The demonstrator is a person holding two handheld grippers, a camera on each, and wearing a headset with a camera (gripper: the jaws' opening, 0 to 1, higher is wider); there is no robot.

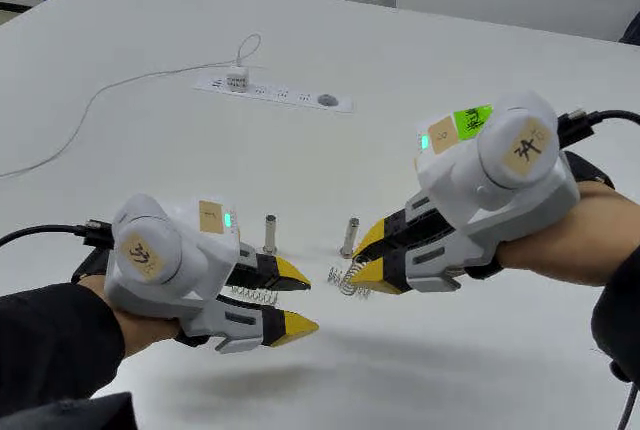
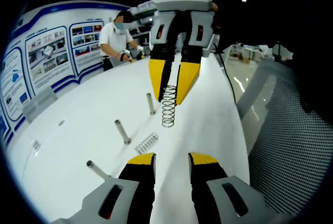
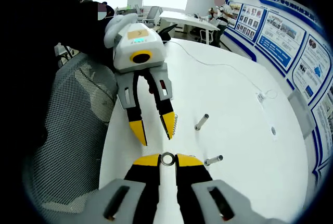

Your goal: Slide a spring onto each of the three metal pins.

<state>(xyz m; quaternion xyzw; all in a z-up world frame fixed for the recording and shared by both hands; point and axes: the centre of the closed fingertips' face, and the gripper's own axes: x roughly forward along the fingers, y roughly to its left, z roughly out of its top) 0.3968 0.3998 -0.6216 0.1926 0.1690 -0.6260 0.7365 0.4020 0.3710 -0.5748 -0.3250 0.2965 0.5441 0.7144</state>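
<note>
Jaws on R gripper [image 1: 358, 260] pinch spring [image 1: 346, 280]; L gripper [image 1: 312, 305] jaws apart.

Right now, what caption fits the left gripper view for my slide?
The right gripper holds a spring near three bare pins; another spring lies before the open left gripper.

White workbench [image 1: 450, 70]: far side carries a white power strip [image 1: 272, 93] with one adapter [image 1: 237, 78] plugged in (cable [image 1: 100, 95] trailing left). Blue-trimmed display boards [image 2: 47, 52] line the far wall, a person [image 2: 117, 39] standing near them. Mesh-backed chair [image 2: 291, 125] at the near edge.
</note>
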